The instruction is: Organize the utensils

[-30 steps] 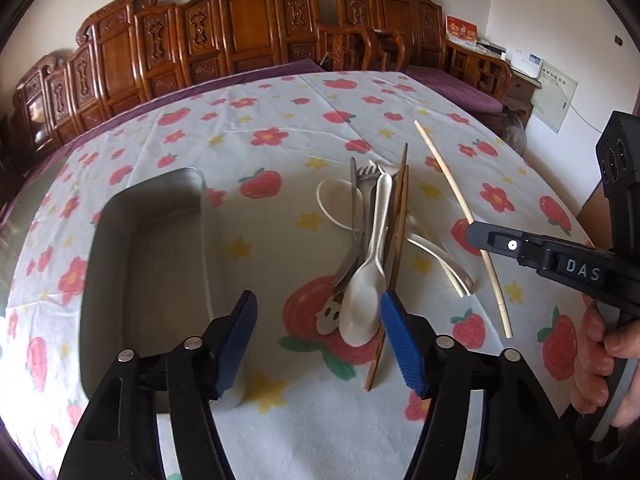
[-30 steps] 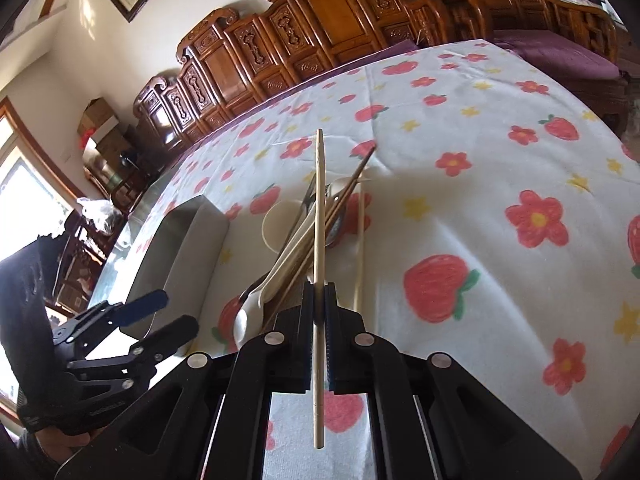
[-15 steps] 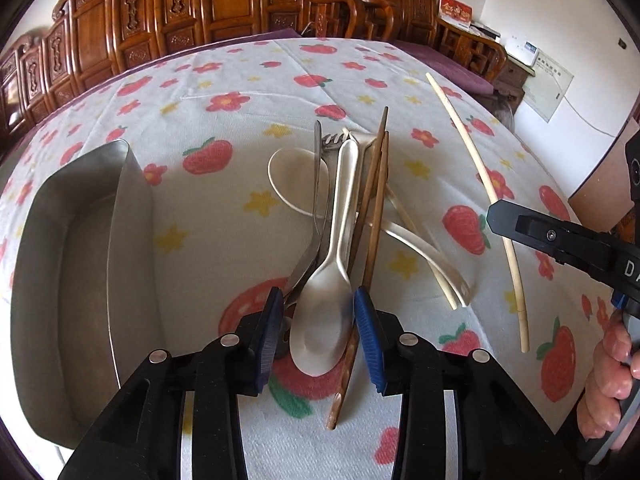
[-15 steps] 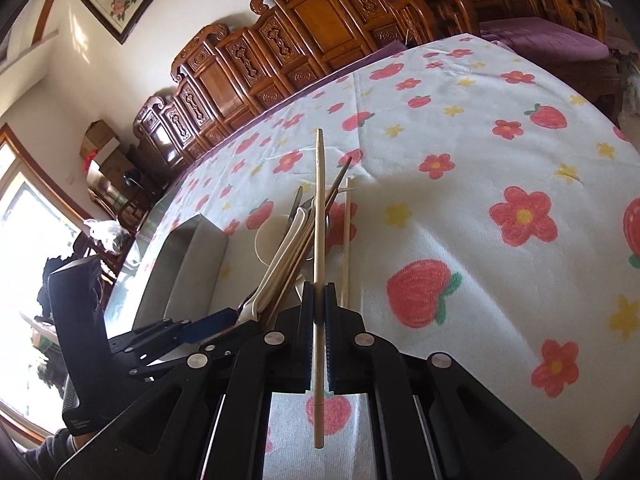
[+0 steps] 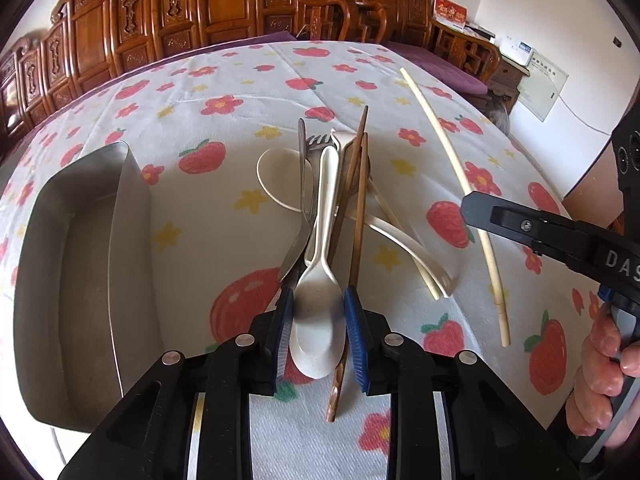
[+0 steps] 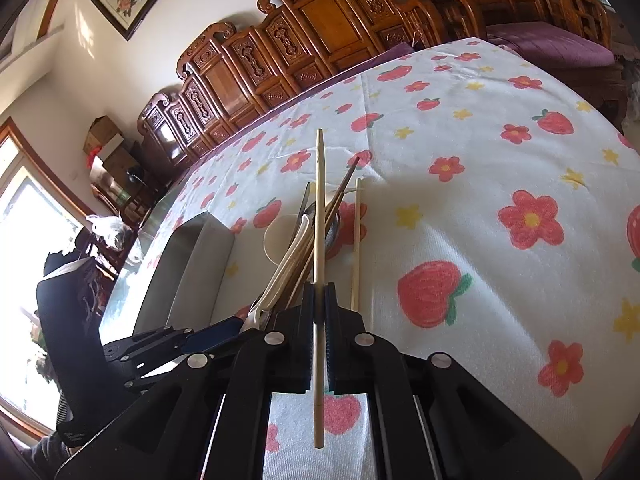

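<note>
**Closing on the white spoon while the right side holds a chopstick**

Closing in: left gripper [image 5: 316,322] jaws have just been narrowing, and the bowl of the white spoon [image 5: 318,332] sits between the blue pads [image 5: 354,336]. Pads look to be touching both edges of the bowl, so I read it as a grip just made, not yet tested by a lift.

Right gripper [image 6: 319,320] is clamped tight on the pale chopstick [image 6: 319,216], held clear of the cloth, off to the right of the pile.

Location: spoon lies on top of the utensil pile [image 5: 332,200] on the tablecloth [image 5: 240,92], handle pointing away. A dark wooden chopstick [image 5: 354,248] runs along its right side, its near end just beside the right pad. Metal tray [image 5: 80,280] sits left of the pile, looks empty.

How to do this well, my take:
- Bowl is rounded and slick; squeeze firm before lifting or it may squirt out.
- Check the dark chopstick isn't pinched in with it.
- Lift straight up first, handle is laced among fork and knife.
- Then swing left to the tray.
</note>
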